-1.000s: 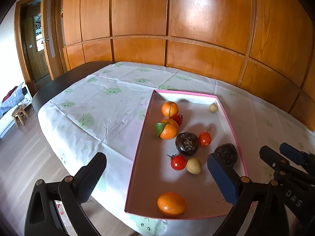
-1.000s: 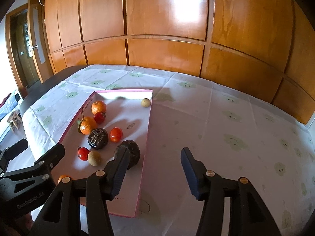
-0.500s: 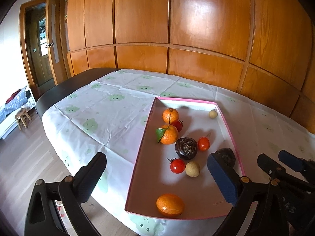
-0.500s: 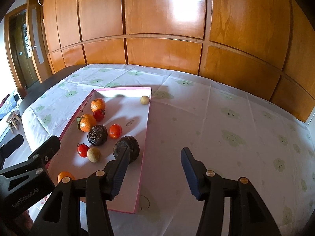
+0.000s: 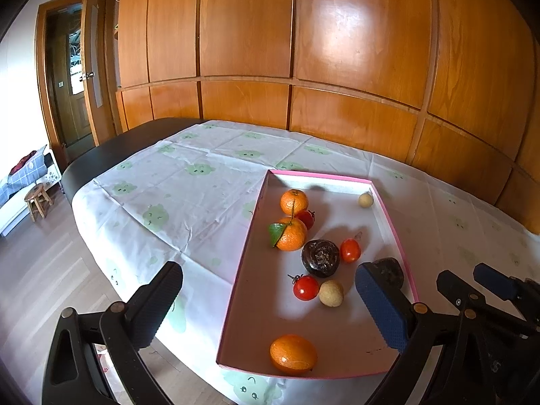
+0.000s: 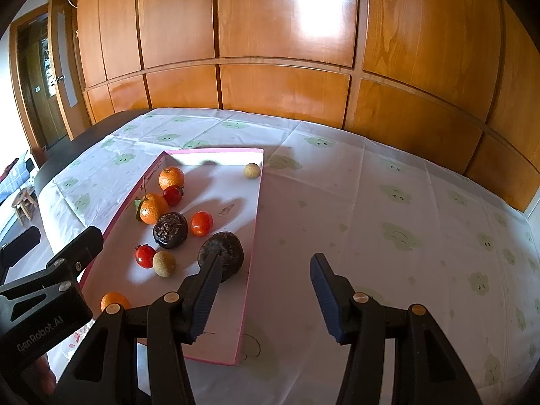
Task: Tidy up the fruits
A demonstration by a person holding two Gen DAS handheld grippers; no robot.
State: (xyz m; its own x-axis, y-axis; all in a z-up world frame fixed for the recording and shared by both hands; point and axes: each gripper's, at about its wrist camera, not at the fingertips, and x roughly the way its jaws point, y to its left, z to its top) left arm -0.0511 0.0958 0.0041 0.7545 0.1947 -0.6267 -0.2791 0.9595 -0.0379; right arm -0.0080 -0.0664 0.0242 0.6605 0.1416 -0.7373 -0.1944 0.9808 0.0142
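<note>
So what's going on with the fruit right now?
Nothing is held. A person holds the left hand-held gripper and the right hand-held gripper above the near end of the pink-rimmed tray, both with jaws open and empty. All the fruit lies in the tray: three oranges, three cherry tomatoes, two pale longans, and two dark passion fruits. The nearest orange sits alone by the front rim; one longan sits in the far corner. The tablecloth beside the tray is bare.
</note>
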